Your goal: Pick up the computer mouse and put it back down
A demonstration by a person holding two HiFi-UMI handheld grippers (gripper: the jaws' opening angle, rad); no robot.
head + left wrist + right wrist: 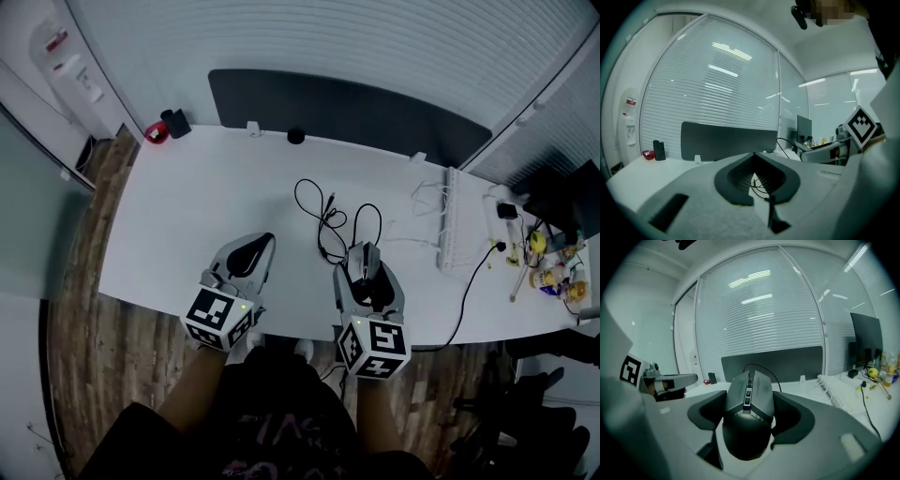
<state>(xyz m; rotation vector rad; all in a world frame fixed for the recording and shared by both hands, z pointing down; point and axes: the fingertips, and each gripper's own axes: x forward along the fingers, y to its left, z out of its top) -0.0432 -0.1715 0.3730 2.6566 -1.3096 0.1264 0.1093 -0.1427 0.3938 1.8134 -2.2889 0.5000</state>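
The dark grey computer mouse (749,413) sits between the jaws of my right gripper (750,397), which is shut on its sides. It is held off the white desk (187,225), near the front edge. In the head view the mouse (364,267) shows between the right gripper's (364,249) fingers, and its black cable (323,217) loops back across the desk. My left gripper (268,239) hovers to the left of it, also near the front edge. The left gripper (753,154) has its tips together and holds nothing.
A black divider panel (347,108) stands along the desk's far edge. A white power strip (450,220) with cords lies at the right, small toys (553,272) beyond it. A red item (156,133) and a black box (175,123) sit at the far left corner.
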